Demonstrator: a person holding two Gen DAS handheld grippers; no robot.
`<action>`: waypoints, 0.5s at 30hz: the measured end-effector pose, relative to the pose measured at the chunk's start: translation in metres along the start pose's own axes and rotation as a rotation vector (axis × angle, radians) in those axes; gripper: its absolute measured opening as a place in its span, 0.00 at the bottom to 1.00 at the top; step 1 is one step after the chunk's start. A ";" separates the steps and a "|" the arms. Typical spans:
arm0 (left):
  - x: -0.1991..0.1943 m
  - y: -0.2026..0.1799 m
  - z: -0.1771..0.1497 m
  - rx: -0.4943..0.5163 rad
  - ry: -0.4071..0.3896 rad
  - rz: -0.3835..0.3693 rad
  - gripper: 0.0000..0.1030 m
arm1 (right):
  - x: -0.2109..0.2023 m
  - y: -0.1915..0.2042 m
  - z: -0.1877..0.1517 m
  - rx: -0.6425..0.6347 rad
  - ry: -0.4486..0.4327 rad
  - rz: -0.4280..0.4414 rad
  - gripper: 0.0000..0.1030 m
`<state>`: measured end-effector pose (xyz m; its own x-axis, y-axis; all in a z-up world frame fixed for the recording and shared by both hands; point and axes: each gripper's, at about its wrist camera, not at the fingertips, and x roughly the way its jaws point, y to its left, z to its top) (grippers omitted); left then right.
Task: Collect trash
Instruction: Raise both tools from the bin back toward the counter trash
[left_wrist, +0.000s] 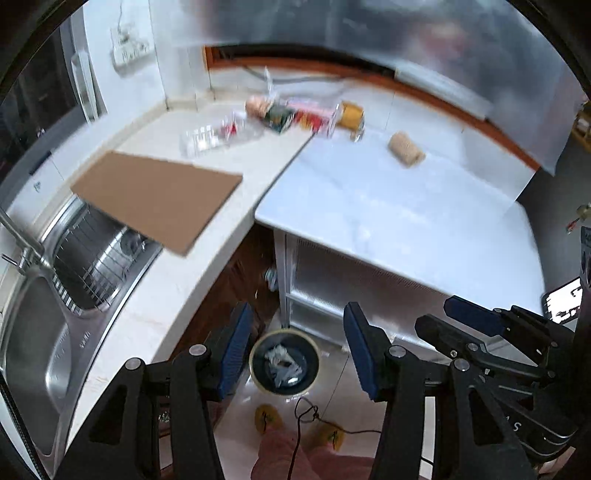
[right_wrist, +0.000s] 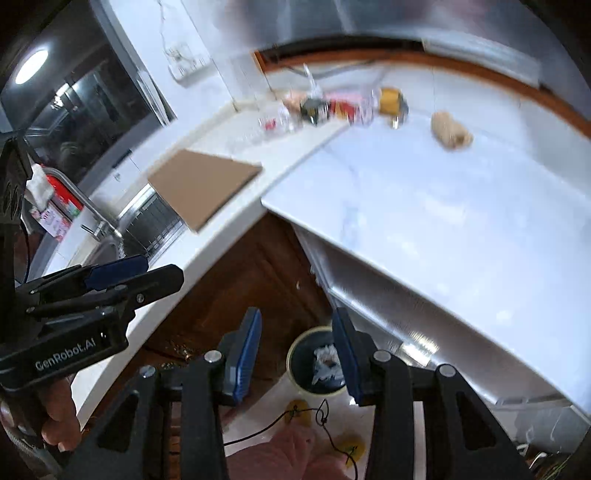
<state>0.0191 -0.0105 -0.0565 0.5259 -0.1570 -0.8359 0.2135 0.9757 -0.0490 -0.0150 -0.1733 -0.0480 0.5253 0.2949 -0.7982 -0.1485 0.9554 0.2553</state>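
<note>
Both tools hang high above the floor with blue pads parted and nothing between them: the left tool (left_wrist: 295, 347) and the right tool (right_wrist: 297, 350). Straight below sits one trash bin (left_wrist: 284, 363) holding crumpled white paper. The remaining trash (left_wrist: 295, 116), a blurred heap of wrappers and clear plastic, lies at twelve o'clock on the desk (left_wrist: 388, 206). One cardboard sheet (left_wrist: 159, 195) overhangs the sink (left_wrist: 44, 332) at ten o'clock. One tan roll (left_wrist: 406, 149) lies at one o'clock.
</note>
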 end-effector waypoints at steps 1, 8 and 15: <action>-0.005 -0.002 0.001 -0.002 -0.012 0.000 0.49 | -0.007 0.000 0.003 -0.010 -0.018 -0.001 0.39; -0.032 -0.017 0.006 -0.015 -0.048 -0.001 0.49 | -0.042 -0.001 0.016 -0.055 -0.097 0.011 0.39; -0.047 -0.032 0.011 -0.014 -0.076 0.019 0.50 | -0.056 -0.006 0.024 -0.063 -0.135 0.019 0.39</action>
<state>-0.0034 -0.0359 -0.0101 0.5910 -0.1495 -0.7927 0.1918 0.9805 -0.0420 -0.0229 -0.1963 0.0079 0.6289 0.3123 -0.7120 -0.2097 0.9500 0.2315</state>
